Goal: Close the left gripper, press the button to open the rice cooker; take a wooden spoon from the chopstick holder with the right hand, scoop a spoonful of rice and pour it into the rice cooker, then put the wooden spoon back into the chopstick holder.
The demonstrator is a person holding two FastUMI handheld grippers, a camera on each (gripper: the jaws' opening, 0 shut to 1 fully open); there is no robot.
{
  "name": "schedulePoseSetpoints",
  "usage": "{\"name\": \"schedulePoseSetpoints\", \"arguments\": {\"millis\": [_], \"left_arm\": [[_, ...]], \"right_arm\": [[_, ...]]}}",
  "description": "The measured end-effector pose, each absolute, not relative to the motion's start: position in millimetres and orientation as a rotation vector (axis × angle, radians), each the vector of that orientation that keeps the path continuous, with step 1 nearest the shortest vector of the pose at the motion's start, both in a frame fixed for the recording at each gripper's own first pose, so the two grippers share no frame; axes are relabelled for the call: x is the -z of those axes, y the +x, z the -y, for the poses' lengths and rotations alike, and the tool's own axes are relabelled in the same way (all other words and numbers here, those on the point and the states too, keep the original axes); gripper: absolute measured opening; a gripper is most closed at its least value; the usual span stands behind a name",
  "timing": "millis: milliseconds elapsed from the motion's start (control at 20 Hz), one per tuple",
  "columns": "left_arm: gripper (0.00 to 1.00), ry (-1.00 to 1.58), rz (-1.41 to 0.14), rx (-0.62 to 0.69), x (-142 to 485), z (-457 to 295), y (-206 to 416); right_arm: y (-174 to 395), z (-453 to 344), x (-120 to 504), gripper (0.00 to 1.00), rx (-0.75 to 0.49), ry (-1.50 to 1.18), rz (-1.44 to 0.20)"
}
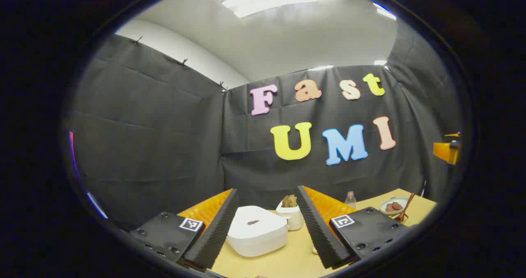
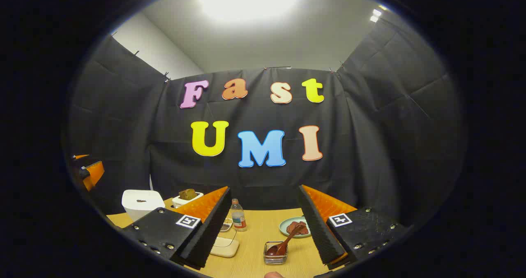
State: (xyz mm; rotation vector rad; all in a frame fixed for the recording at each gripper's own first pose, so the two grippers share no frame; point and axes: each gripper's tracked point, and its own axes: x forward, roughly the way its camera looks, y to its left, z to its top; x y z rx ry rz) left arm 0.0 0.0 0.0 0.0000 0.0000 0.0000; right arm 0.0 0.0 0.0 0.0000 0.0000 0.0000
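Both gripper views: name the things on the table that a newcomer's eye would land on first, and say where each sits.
In the left gripper view, the white rice cooker sits shut on the yellow table, framed between the open left gripper. In the right gripper view, a wooden spoon leans in a small wire holder near the table's front edge, between the open right gripper, with a pale green plate of dark food just behind it.

No words, brands or numbers can be read. The left gripper bears two square black-and-white coded markers, one on each side of its body; they are patterns, not letters. The right gripper bears two like tags. The bottle has a label too small to read.
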Motion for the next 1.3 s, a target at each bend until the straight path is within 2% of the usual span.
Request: {"name": "schedulePoseSetpoints", "arguments": {"millis": [750,1300], "left_arm": [[0.98,-0.002,0.004,-0.021,-4,-6,-8],[0.98,0.005,-0.007,-0.011,-2,-7,-4]], "right_arm": [[5,-32,0,0.98,-0.079,-0.031,0.017],[1,-22,0,0.97,-0.048,-0.019,0.011]]}}
